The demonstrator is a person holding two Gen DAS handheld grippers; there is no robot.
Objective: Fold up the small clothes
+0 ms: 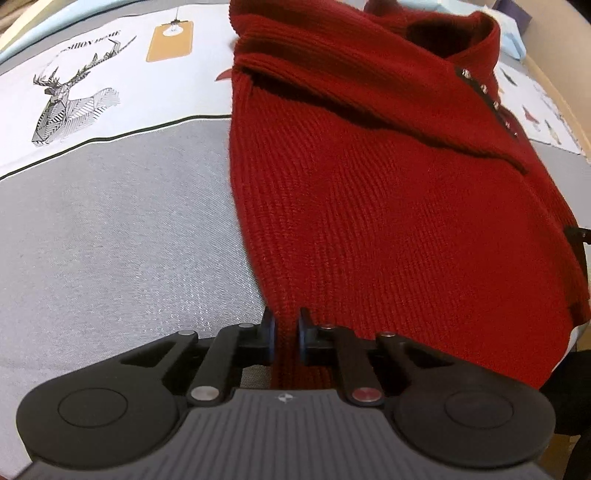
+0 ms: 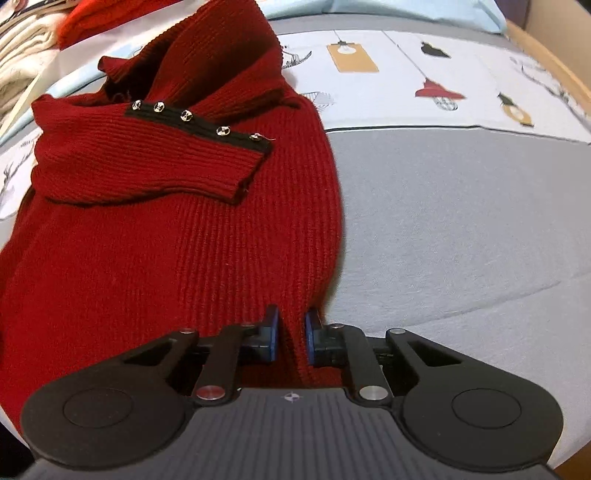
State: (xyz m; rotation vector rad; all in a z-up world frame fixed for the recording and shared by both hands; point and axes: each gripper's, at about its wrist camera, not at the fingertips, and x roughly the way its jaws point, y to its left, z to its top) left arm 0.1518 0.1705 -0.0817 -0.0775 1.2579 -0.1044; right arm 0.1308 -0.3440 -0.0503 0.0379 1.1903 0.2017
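A dark red ribbed knit sweater (image 1: 388, 206) lies spread on a grey cloth (image 1: 122, 236) that covers the work surface, its hem end nearest both cameras and its neck end at the far side. One sleeve (image 2: 147, 162) is folded across the sweater's body, and a black strip (image 2: 199, 123) along that sleeve carries a row of small shiny studs; in the left wrist view the same strip runs down the sweater's right side. The ribbed collar (image 2: 229, 48) stands bunched up at the far end of the sweater.

The left gripper (image 1: 285, 334) is closed on the sweater's hem at its left corner, with a fold of red knit pinched between the blue-padded fingers (image 1: 269, 332). The right gripper (image 2: 291, 338) is clamped in the same way on the hem at the sweater's right corner, with knit bunched between its blue pads (image 2: 272, 334).

Beyond the sweater the grey cloth gives way to a white printed panel (image 1: 122, 66) with a line-drawn deer (image 1: 66, 107) to the sweater's left and hanging lamp pictures (image 2: 436, 92) to its right. Past the sweater's collar, a pile of pale folded cloth (image 2: 22, 62) and another red fabric (image 2: 96, 18) sit at the edge of the right wrist view
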